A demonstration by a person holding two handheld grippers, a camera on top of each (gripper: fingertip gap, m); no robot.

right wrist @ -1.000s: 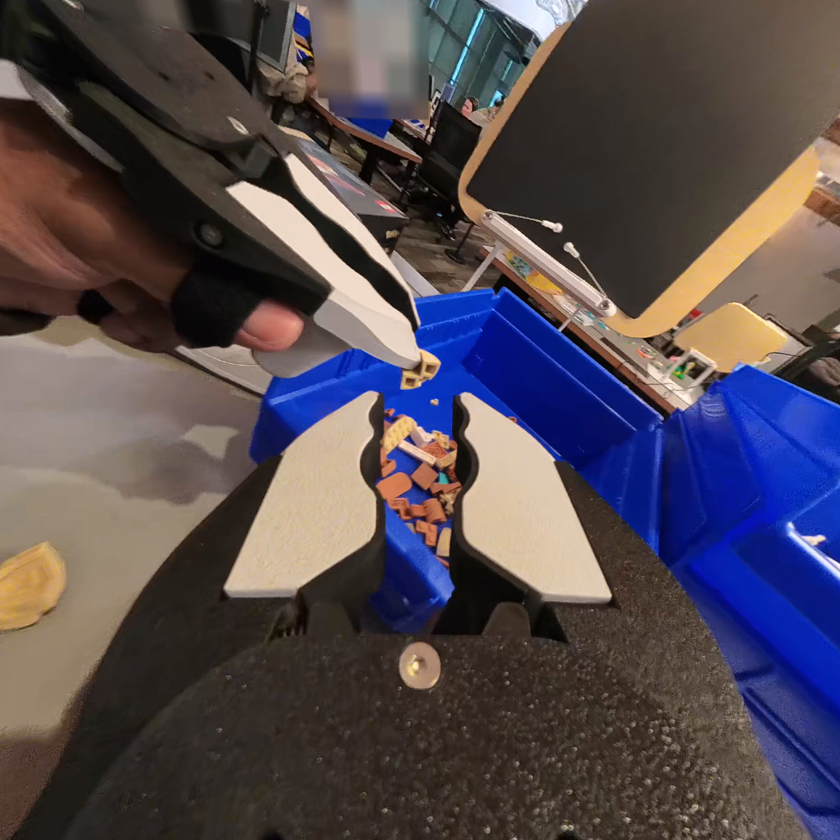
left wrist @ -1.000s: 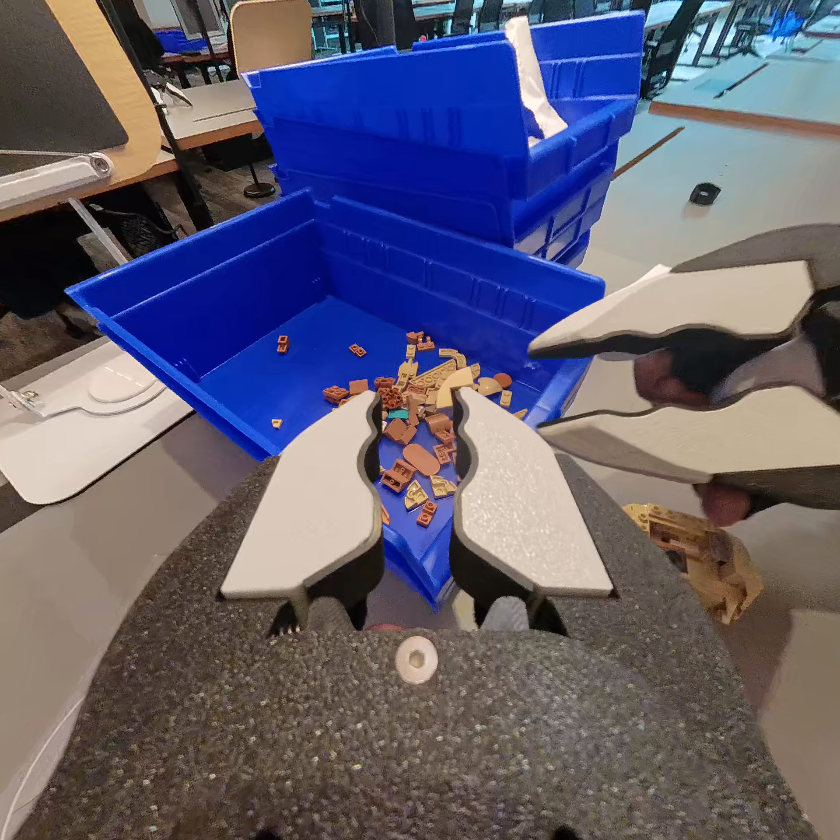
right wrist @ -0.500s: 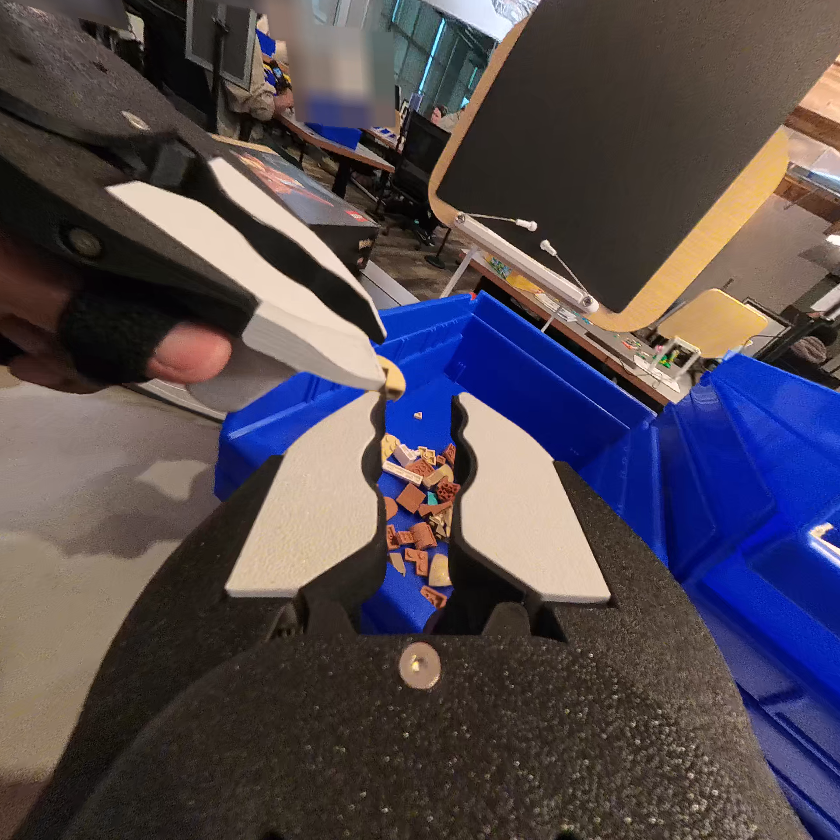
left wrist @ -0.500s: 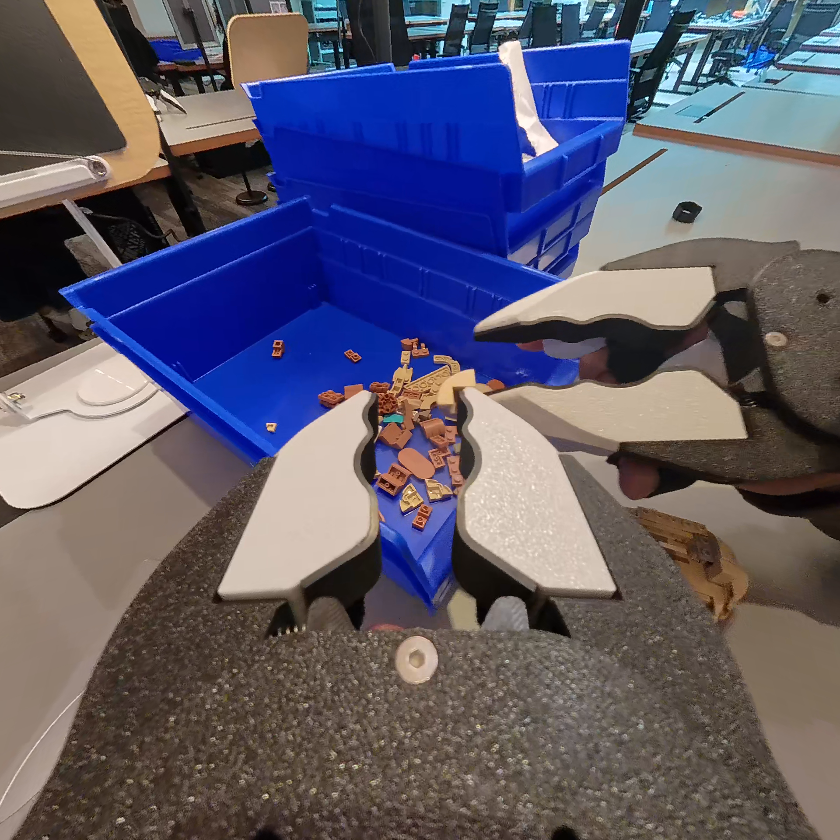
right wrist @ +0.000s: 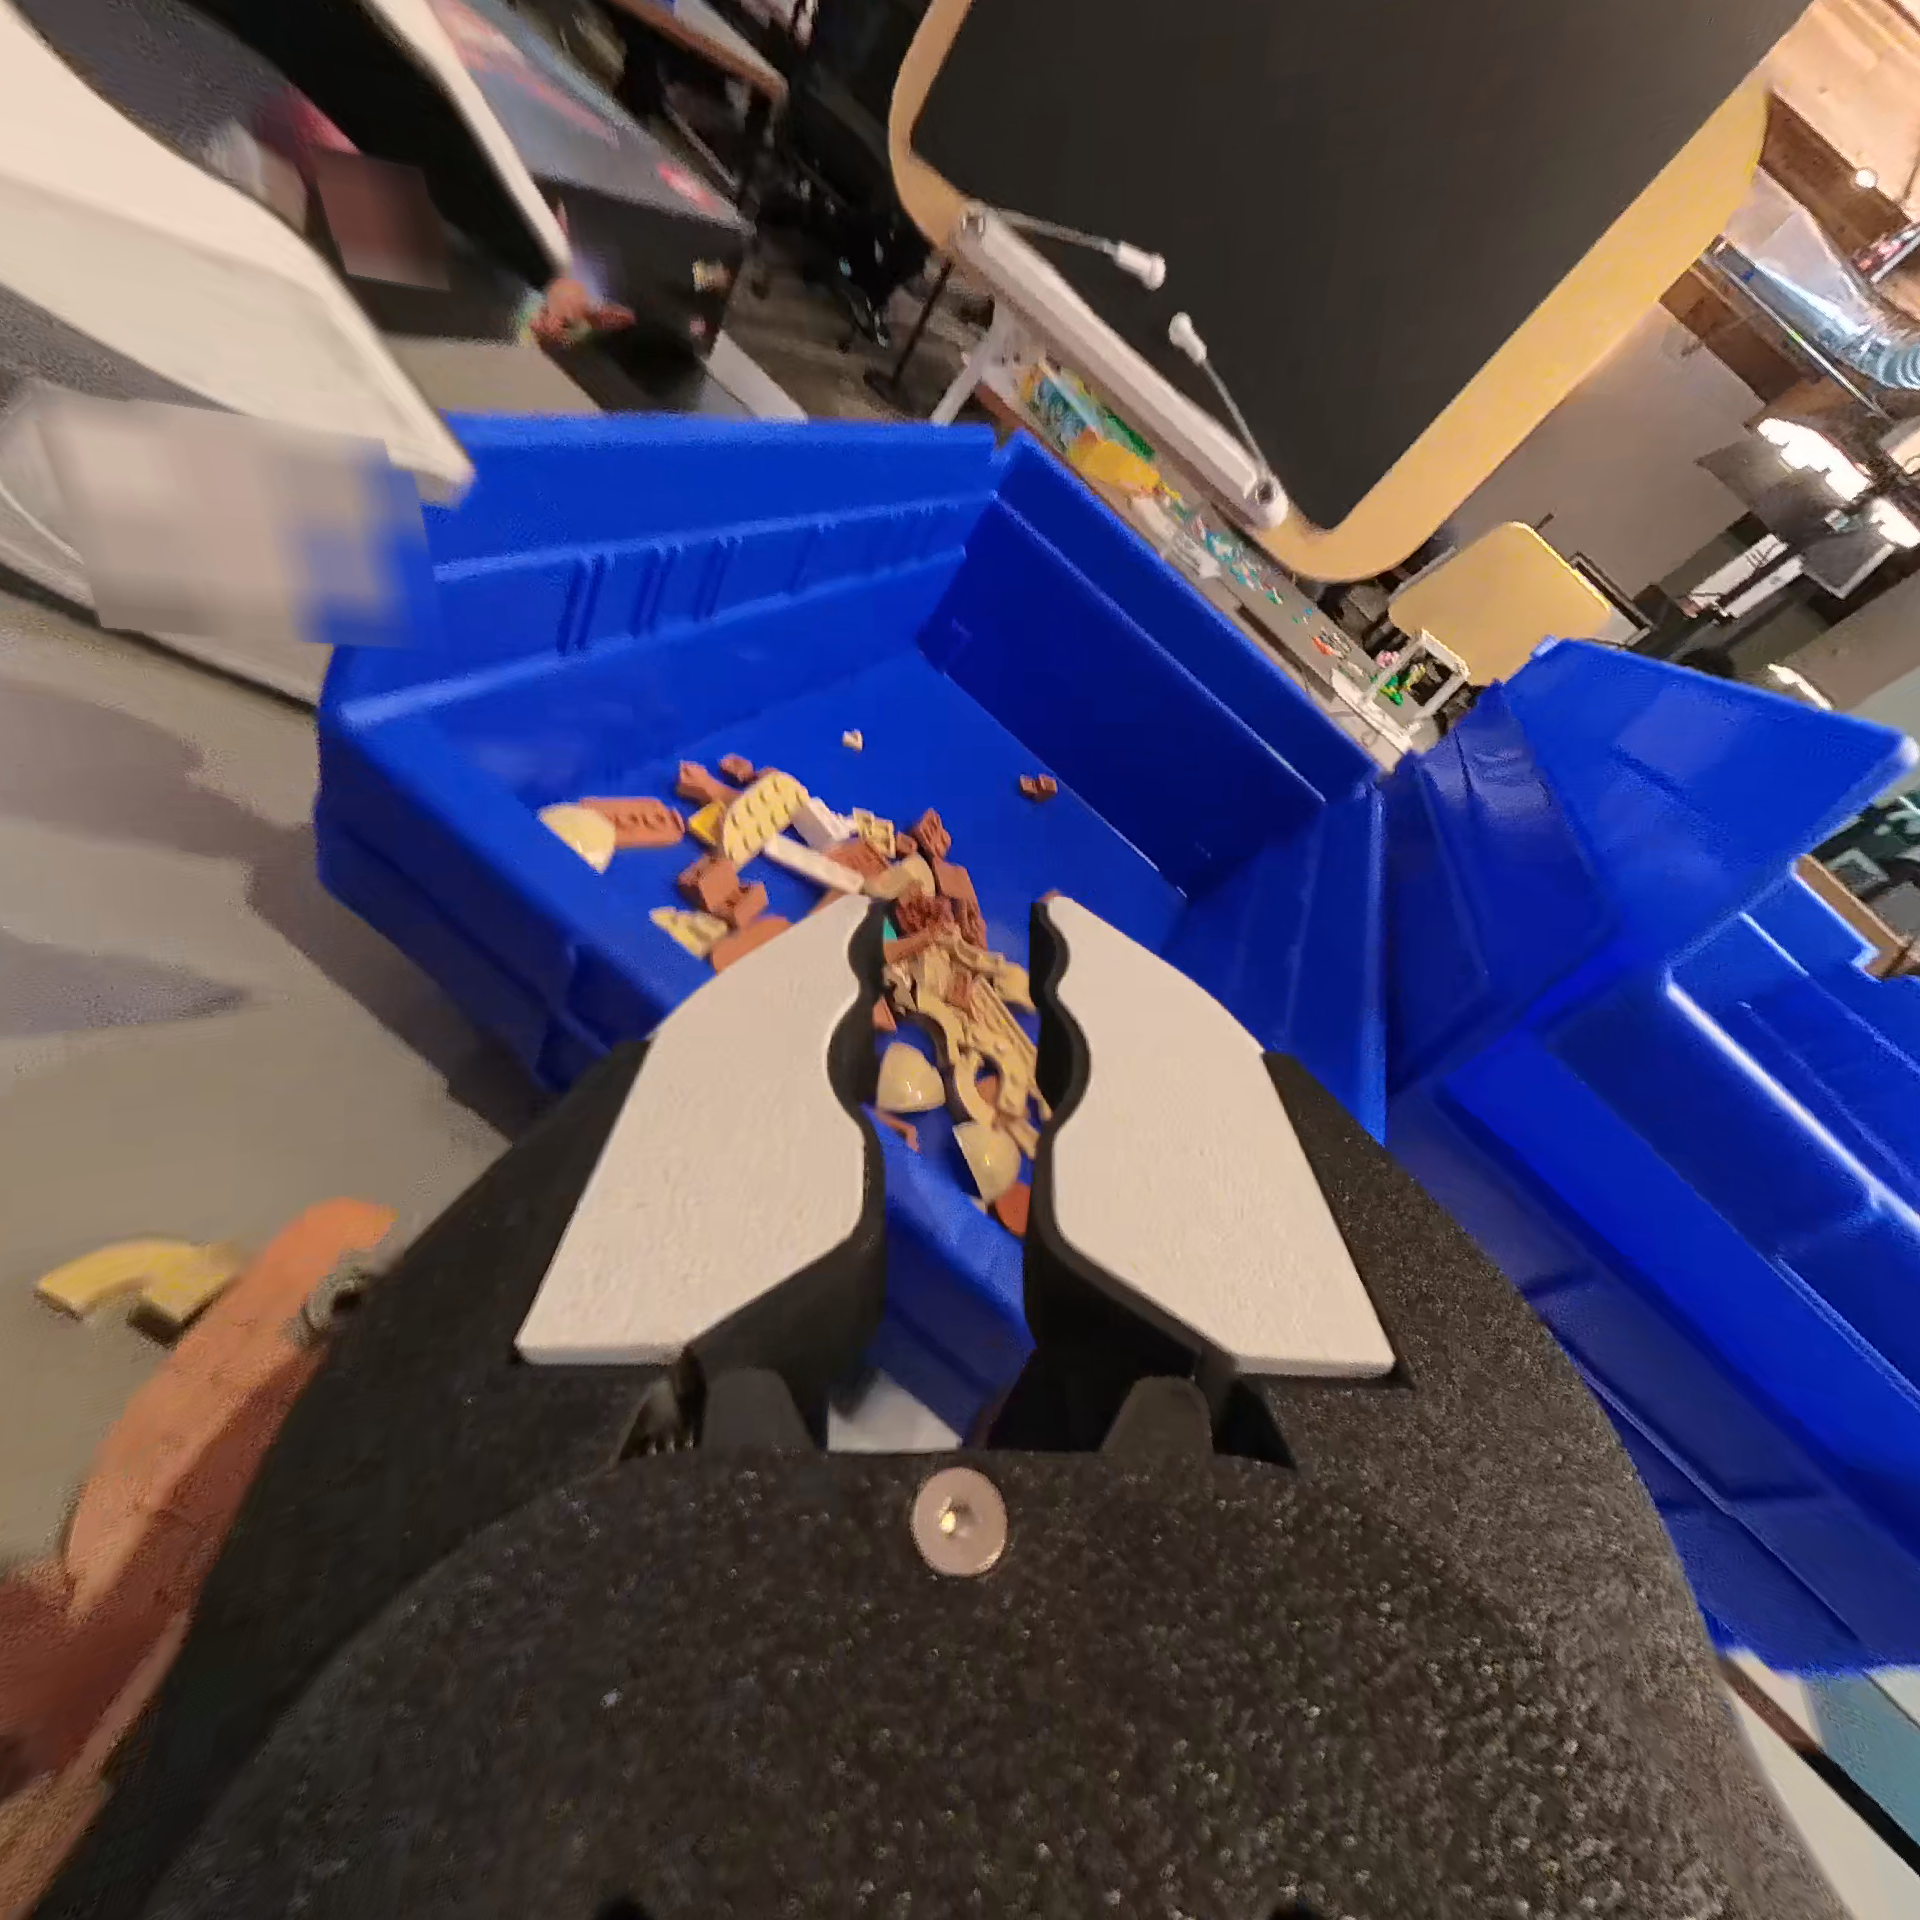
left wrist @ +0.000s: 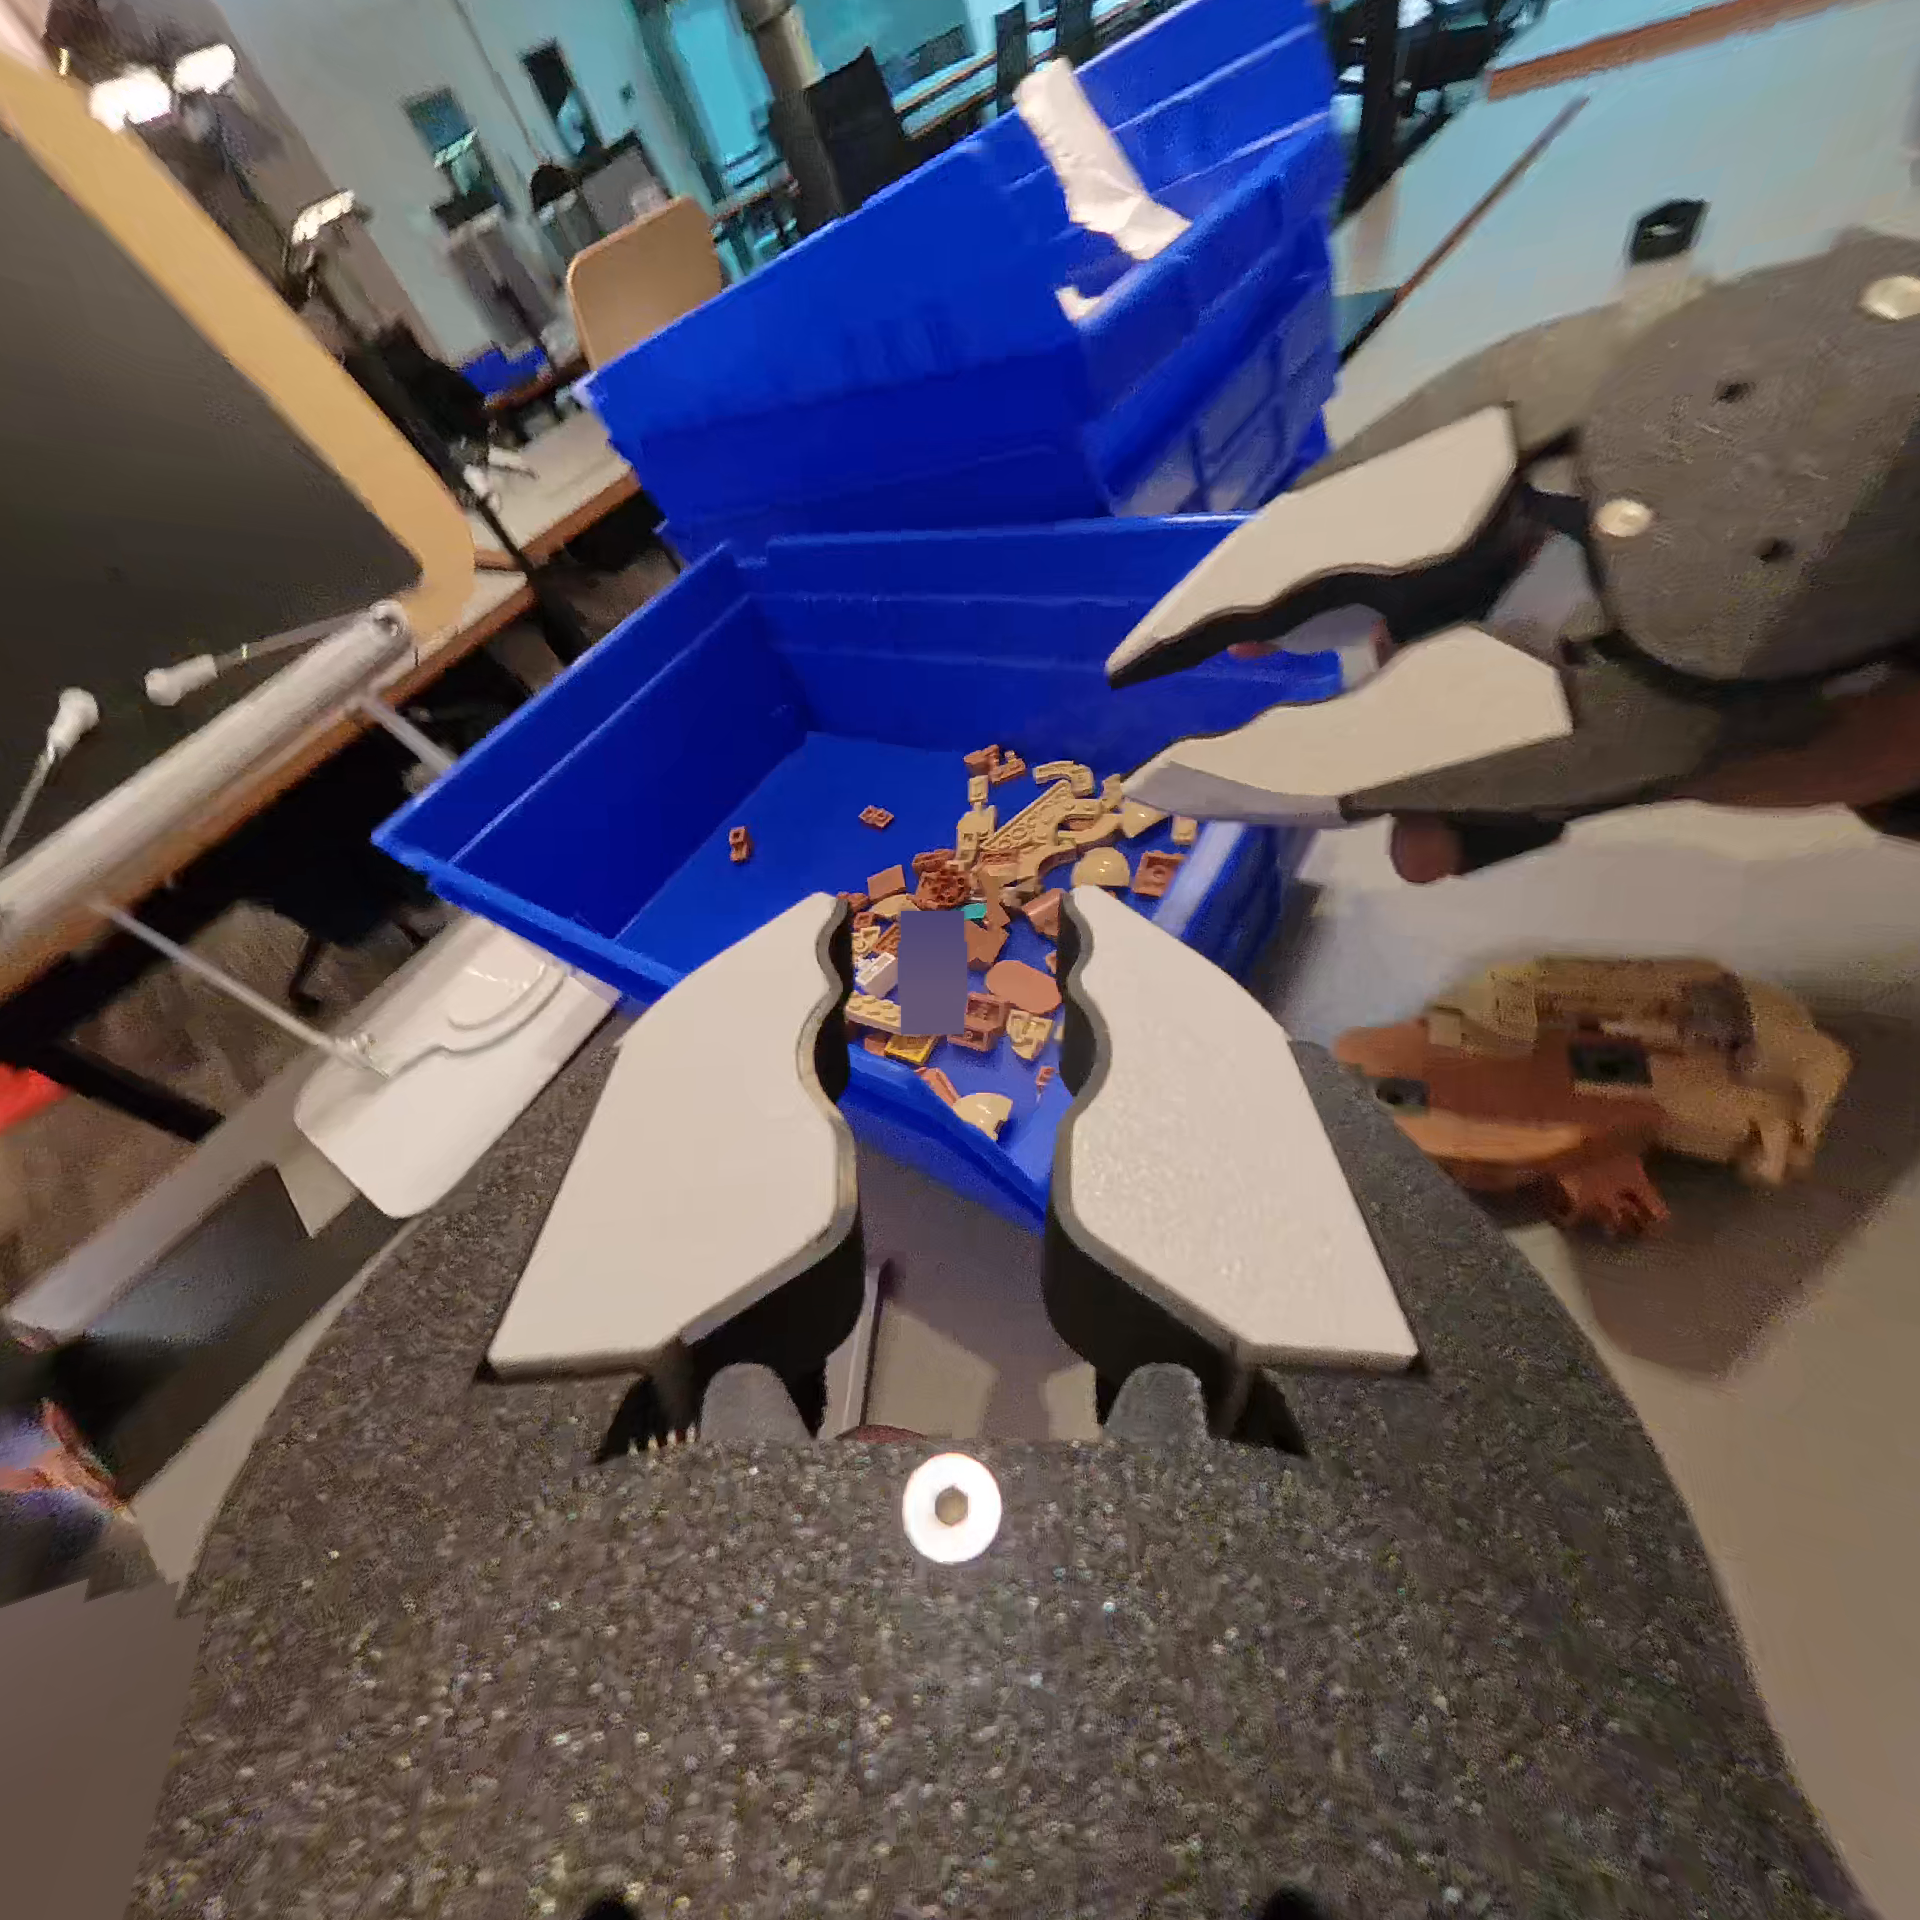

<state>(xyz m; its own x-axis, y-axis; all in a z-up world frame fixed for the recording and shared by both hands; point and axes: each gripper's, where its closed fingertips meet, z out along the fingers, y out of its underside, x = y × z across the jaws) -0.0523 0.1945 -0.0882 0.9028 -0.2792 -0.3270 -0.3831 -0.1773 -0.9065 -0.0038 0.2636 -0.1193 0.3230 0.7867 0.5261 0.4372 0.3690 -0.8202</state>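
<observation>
Left tongs: grey-padded, black-bodied two-finger gripper (left wrist: 951, 935), fingers apart with nothing between the pads, hovering at the near edge of the open blue plastic bin (left wrist: 582, 769).
Right tongs: matching grey-padded gripper (left wrist: 1127, 717), held in a person's hand (left wrist: 1455, 842), fingers apart and bare, tips over the right side of the bin just above the brick pile.
Bin contents: loose pile of small tan and reddish-brown toy building bricks (left wrist: 997, 904) heaped toward the near right part of the bin floor; two small brown pieces lie apart, farther left.
Behind the bin: stack of empty blue plastic bins (left wrist: 935, 416), touching its far wall.
Right of the bin: partly built tan and brown brick model (left wrist: 1590, 1070) on the grey tabletop (left wrist: 1714, 1558).
Left of the bin: flat white plastic plate (left wrist: 447, 1049) at the table edge.
</observation>
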